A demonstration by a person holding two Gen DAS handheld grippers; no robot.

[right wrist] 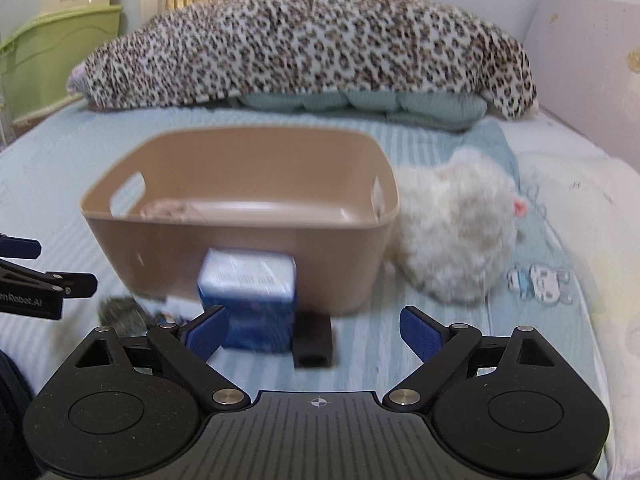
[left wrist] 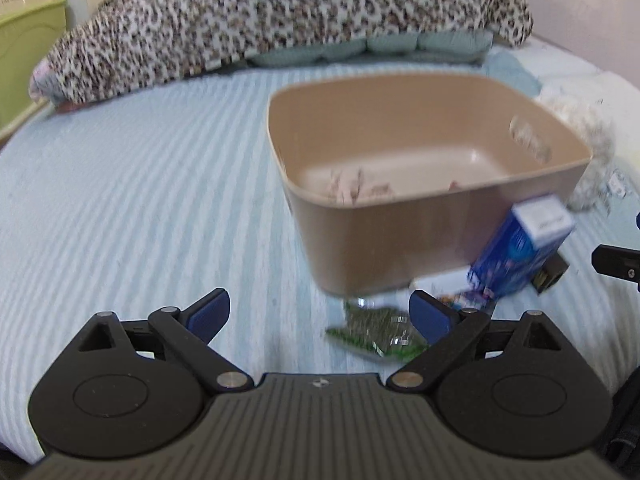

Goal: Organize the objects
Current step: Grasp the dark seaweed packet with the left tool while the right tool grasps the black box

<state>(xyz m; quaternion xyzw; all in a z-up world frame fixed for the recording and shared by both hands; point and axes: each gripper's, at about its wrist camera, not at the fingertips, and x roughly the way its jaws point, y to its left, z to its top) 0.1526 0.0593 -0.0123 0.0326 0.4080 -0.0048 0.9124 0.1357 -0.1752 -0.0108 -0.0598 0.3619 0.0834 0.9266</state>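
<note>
The left gripper (left wrist: pixel 319 316) has its jaws spread wide and holds nothing; between the blue pads (left wrist: pixel 212 312) lies only striped bedsheet (left wrist: pixel 140 200). Just ahead of its right pad sits a green packet (left wrist: pixel 378 330), crumpled and blurred, its print unreadable. Beyond that stands a blue box (left wrist: pixel 516 248), tilted in this view, its lower edge smeared by motion, with some small colourful thing at its foot that I cannot make out. A small black block (left wrist: pixel 550 274) peeks out beside the box, mostly hidden behind it.

The right gripper (right wrist: pixel 314 330) is likewise wide open and empty. The blue box (right wrist: pixel 250 302) stands upright just beyond its left pad, with the black block (right wrist: pixel 314 342) touching or nearly touching the box's right side. The green packet (right wrist: pixel 120 310) is a dark blur to the left, partly covered by the left gripper's arm at the frame edge.

Behind these things sits the tan bin (right wrist: pixel 240 240), handle slots in its end walls. Something pale and pinkish lies in its bottom, cut off by the near wall and too soft to identify. A white fluffy toy (right wrist: pixel 456 232) leans against the bin's right end. Further back, a leopard-print blanket (right wrist: pixel 304 52) lies over a pale green pillow (right wrist: pixel 360 106).
</note>
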